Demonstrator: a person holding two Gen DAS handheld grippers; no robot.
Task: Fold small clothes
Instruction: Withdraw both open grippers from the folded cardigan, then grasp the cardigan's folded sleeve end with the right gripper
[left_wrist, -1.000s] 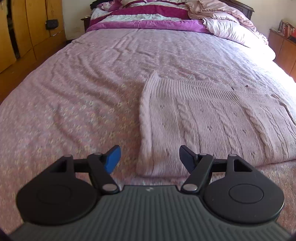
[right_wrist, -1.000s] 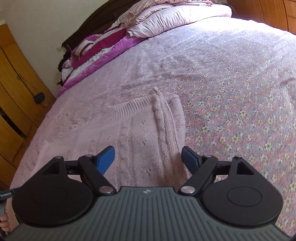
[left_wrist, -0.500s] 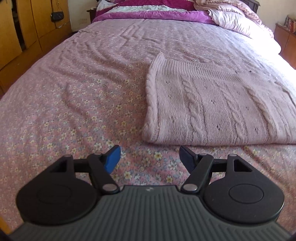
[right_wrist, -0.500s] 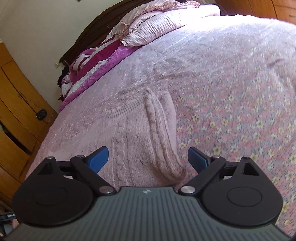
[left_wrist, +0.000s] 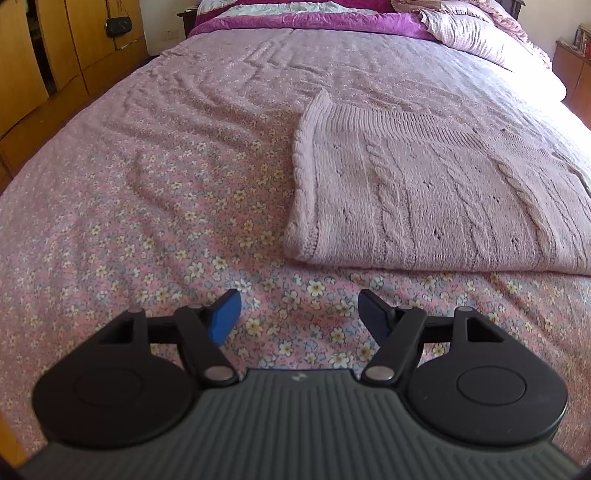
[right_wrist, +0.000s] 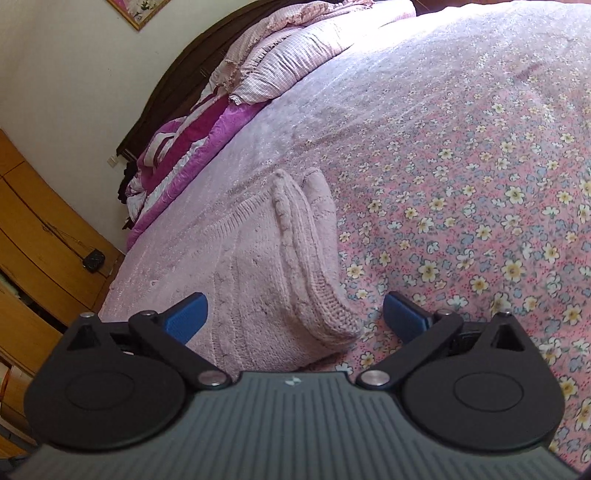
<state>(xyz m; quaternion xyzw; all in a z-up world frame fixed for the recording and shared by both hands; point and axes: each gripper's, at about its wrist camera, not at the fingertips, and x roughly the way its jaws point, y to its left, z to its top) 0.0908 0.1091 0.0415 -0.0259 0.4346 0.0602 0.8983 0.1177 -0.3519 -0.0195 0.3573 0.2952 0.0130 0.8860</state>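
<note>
Pale pink cable-knit, that's what I'm dealing with here: a small sweater (left_wrist: 436, 192) lying folded flat on the floral bedspread (left_wrist: 147, 221), roughly mid-bed. Through the left wrist cam I'm seeing its near folded edge running straight across, just ahead of the left gripper (left_wrist: 299, 314), which is hanging released over bare bedspread and not touching any knit at all. On the other side, I'm looking along the right gripper (right_wrist: 293, 314), also spread wide with nothing in it, and the sweater's right-hand end, a thick roll of layers with a ribbed corner (right_wrist: 332, 314), is sitting right between its blue fingertips (right_wrist: 186, 314) without being pinched.

Stuff I'm worrying about from here, just my read:

- That right end is looking chunky, several layers stacked. If I'm only closing on the top layer, the fold is probably peeling open when I lift.
- The knit is soft and stretchy, so pulling one end harder than the other is likely skewing the whole rectangle.
- The bedspread is loose and already wrinkly on the left. Going in too low with the left gripper means I'm grabbing floral fabric along with the sweater, or instead of it.
- The left gripper is sitting short of the edge, so closing now is catching air.
</note>
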